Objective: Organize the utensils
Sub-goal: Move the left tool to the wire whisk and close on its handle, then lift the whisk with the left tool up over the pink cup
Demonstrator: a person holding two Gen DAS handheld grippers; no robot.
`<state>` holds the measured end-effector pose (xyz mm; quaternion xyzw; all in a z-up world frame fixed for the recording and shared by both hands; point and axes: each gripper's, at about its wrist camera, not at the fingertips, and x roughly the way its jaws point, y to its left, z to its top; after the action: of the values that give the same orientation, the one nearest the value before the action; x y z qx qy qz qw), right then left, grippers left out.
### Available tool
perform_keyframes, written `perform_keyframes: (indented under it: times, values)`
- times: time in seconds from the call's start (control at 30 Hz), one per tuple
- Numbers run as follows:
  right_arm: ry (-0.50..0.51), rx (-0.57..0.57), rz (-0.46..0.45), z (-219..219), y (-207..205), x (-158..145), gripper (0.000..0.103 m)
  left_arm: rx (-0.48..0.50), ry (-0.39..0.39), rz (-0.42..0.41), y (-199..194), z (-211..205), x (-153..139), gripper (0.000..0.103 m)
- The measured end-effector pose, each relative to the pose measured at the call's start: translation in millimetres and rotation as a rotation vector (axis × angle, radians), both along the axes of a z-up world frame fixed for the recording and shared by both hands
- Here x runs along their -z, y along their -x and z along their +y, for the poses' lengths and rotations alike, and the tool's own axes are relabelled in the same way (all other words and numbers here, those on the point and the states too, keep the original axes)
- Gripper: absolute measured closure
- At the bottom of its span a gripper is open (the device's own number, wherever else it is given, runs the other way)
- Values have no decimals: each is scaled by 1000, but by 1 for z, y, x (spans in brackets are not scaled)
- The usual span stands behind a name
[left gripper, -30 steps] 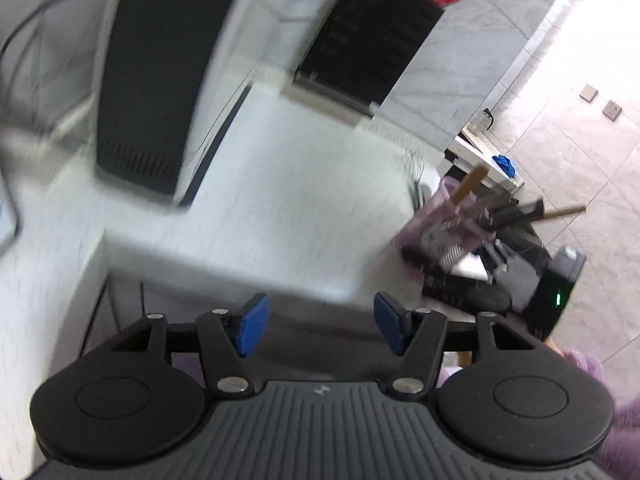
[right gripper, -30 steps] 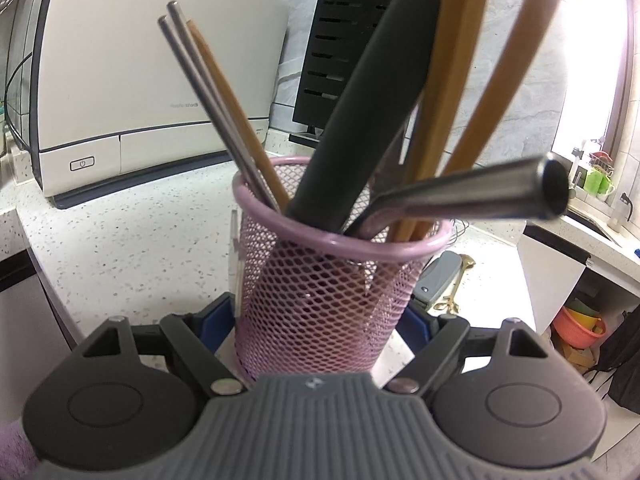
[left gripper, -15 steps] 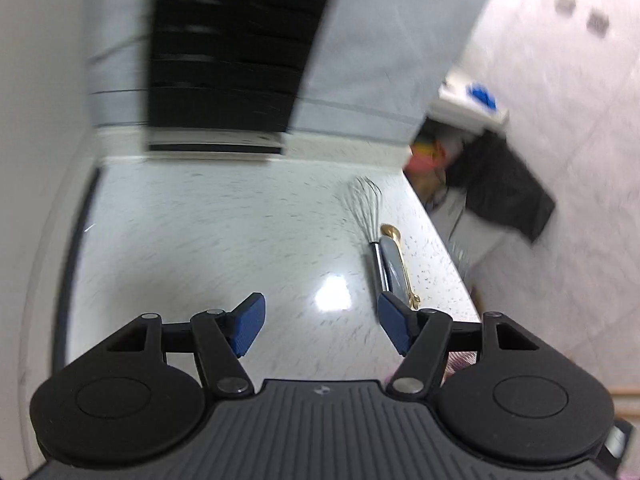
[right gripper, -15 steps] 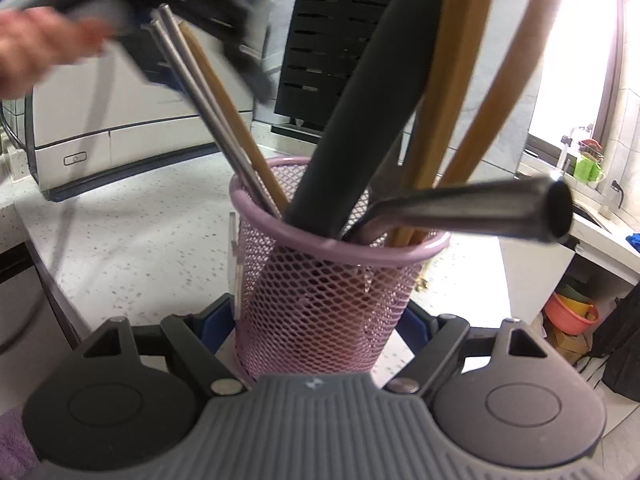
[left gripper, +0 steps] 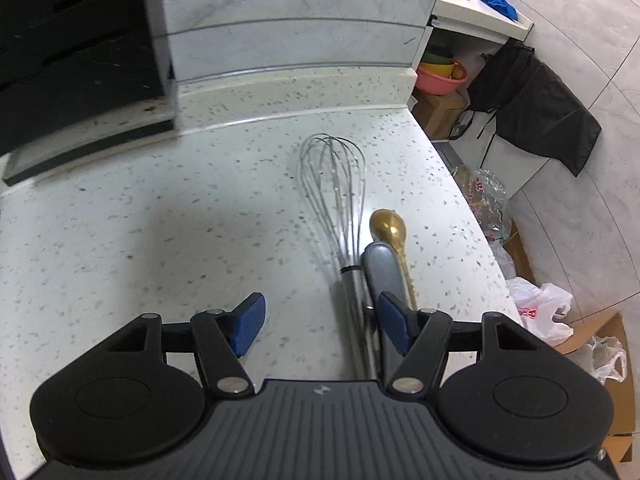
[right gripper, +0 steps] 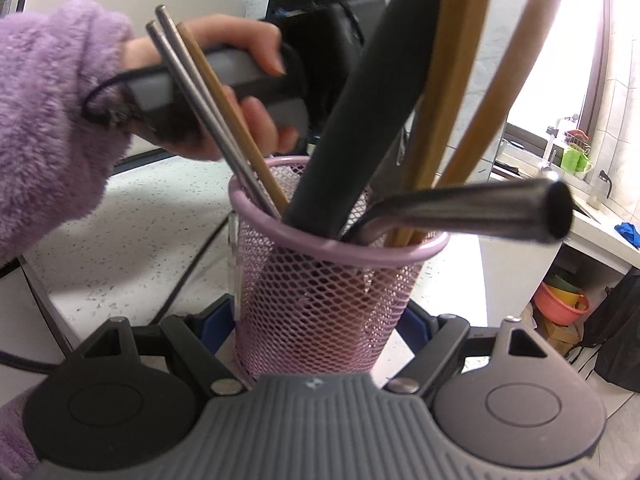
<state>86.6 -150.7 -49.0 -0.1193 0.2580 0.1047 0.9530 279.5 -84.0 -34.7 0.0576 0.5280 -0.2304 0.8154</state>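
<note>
My right gripper (right gripper: 316, 332) is shut on a pink mesh cup (right gripper: 320, 280), a blue pad on each side of it. In the cup stand steel chopsticks (right gripper: 192, 92), a black handle (right gripper: 360, 120), wooden handles (right gripper: 452, 92) and a steel tube handle (right gripper: 480, 208). My left gripper (left gripper: 322, 320) is open, tilted down over the speckled counter (left gripper: 140, 220). A wire whisk (left gripper: 336, 184), a gold spoon (left gripper: 388, 226) and a grey-handled tool (left gripper: 380, 268) lie side by side there. The whisk's handle runs in between the pads, close to the right pad (left gripper: 394, 320).
A black knife block (left gripper: 72, 52) stands at the back left against the marble wall. The counter's edge (left gripper: 472, 208) drops off just right of the spoon, with bags and a pink basin (left gripper: 440, 78) below. Behind the cup, a hand (right gripper: 224, 80) in a purple fuzzy sleeve holds the left gripper.
The left gripper has swept right across the counter, from the white appliance past the knife block to the whisk and spoon. Its hand has come into the right view. The cup stays gripped.
</note>
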Motion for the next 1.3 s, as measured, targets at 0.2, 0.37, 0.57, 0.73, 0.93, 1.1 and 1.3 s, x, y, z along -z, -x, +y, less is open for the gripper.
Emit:
perform_keyframes:
  times: [0.2, 0.37, 0.57, 0.73, 0.93, 1.1, 1.3]
  values:
    - [-2, 1, -3, 1, 3, -1, 21, -2, -14, -39, -4, -6, -1, 28]
    - [-3, 1, -3, 0, 4, -1, 21, -19, -20, -33, -7, -3, -1, 61]
    - [-3, 3, -5, 3, 7, -2, 21, -26, -43, -65, -3, 0, 0, 75]
    - [-3, 2, -5, 3, 7, -2, 21, -21, -59, -85, 2, -2, -1, 90]
    - [-3, 2, -5, 2, 7, -2, 21, -2, -43, -91, 10, -1, -6, 90]
    - [-5, 4, -5, 2, 6, -1, 21, -4, -12, -114, 18, 7, -20, 90]
    - [-42, 13, 17, -2, 5, -3, 21, -1, 43, -137, 32, 26, -47, 90]
